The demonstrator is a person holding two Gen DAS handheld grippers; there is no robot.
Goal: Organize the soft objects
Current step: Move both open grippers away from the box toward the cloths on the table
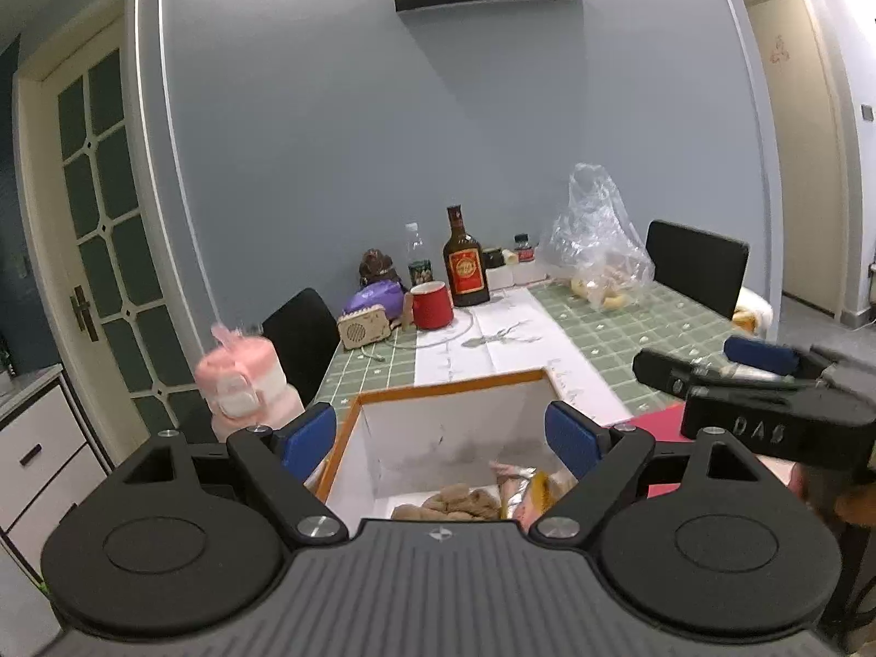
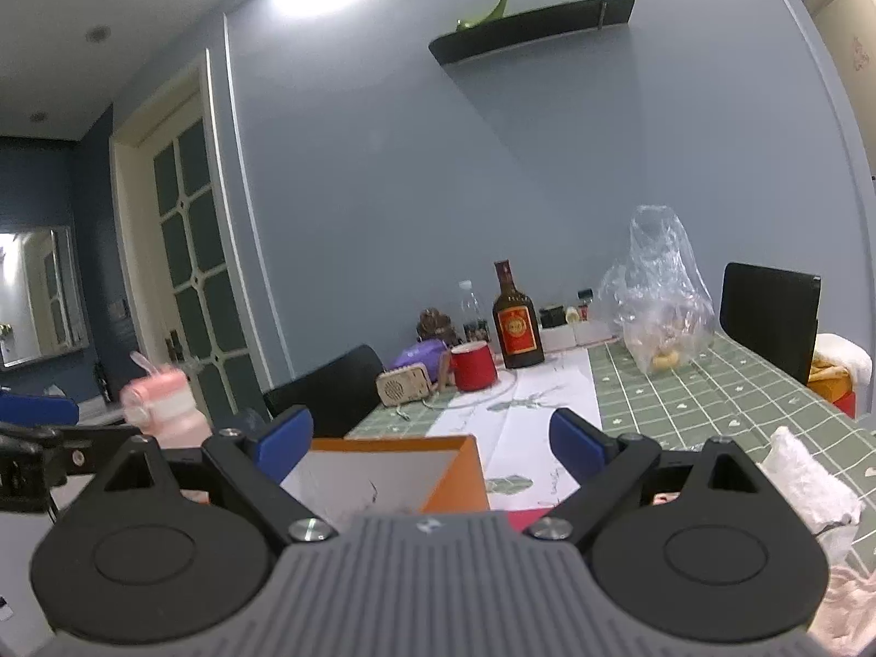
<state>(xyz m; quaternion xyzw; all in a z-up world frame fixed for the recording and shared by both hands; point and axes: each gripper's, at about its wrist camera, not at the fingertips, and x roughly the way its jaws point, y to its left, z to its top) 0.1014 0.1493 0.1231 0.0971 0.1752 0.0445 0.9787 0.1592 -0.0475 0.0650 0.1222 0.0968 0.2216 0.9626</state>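
An open white box with an orange rim (image 1: 454, 386) stands on the table edge right under my left gripper (image 1: 441, 432), which is open and empty above it. Inside lie a brown plush thing (image 1: 454, 501) and a pink and yellow soft item (image 1: 523, 487). The box also shows in the right wrist view (image 2: 454, 471), just below my right gripper (image 2: 432, 435), open and empty. A white fluffy cloth (image 2: 810, 479) and a pale pink cloth (image 2: 843, 602) lie on the table to its right. The right gripper shows in the left view (image 1: 766, 383).
A pink bottle (image 1: 243, 378) stands left of the box. On the green checked tablecloth (image 1: 629, 328) stand a red mug (image 1: 432, 304), a brown bottle (image 1: 465, 263), a small radio (image 1: 364, 328), a purple bag (image 1: 375, 295) and a clear plastic bag (image 1: 599, 241). Black chairs (image 1: 695, 268) flank the table.
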